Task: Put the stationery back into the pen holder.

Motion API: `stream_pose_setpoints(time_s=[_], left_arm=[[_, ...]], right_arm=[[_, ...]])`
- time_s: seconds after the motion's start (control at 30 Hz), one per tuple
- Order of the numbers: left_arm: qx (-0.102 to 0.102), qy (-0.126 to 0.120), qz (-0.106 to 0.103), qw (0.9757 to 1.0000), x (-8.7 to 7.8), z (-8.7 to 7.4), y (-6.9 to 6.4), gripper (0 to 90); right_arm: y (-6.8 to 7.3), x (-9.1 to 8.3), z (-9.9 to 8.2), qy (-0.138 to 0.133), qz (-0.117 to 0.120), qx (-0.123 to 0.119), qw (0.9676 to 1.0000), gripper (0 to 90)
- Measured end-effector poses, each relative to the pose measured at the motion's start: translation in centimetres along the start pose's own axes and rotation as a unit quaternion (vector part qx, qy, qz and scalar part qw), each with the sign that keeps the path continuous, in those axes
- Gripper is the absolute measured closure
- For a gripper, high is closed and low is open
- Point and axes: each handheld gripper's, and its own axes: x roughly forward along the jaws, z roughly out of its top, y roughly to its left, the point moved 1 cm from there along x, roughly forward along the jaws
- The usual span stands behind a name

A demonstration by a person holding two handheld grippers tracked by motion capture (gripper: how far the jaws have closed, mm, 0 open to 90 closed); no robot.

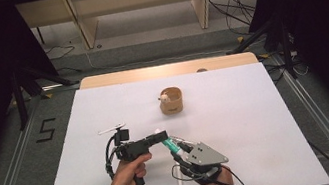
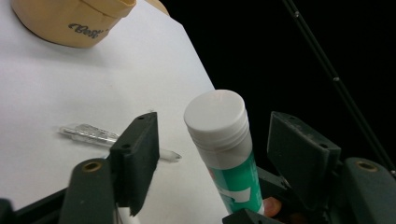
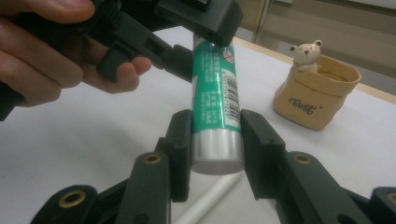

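A green glue stick point(image 1: 169, 145) with a white cap point(image 2: 215, 116) is held tilted above the white table. My right gripper point(image 1: 177, 149) point(image 3: 217, 126) is shut on its silver lower end point(image 3: 217, 149). My left gripper point(image 1: 159, 137) point(image 2: 215, 125) comes in from the left with one jaw on each side of the cap. A gap shows between each pad and the cap, so it is open. In the right gripper view the hand on the left gripper point(image 3: 56, 60) shows beside the stick's top.
A tan cup point(image 1: 171, 100) point(image 3: 317, 93) point(image 2: 70, 18) with a small bear figure on its rim stands at mid-table. A clear pen point(image 2: 93, 134) lies under the grippers. A white stick point(image 1: 180, 183) point(image 3: 210, 198) lies near the front edge, and a small white item point(image 1: 112, 128) lies to the left.
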Motion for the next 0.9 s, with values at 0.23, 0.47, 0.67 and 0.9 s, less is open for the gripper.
stream_pose_setpoints(time_s=[0.23,0.47,0.67,0.9], left_arm=[[-0.022,-0.003,-0.013,0.9997,0.0,-0.1,0.2,44.3],[-0.043,-0.006,-0.030,0.9986,0.1,-0.3,0.4,51.9],[-0.066,-0.013,-0.047,0.9966,0.0,-0.4,0.9,61.9],[-0.082,-0.011,-0.061,0.9947,0.1,-0.4,1.2,64.1]], right_arm=[[0.1,0.0,-0.1,-0.002,-0.002,-0.003,1.0000,66.4],[0.1,0.0,-0.2,-0.003,-0.005,-0.005,1.0000,66.4],[0.2,0.1,-0.2,-0.006,-0.004,-0.008,0.9999,66.4],[0.1,0.1,-0.3,-0.003,-0.004,-0.006,1.0000,66.3]])
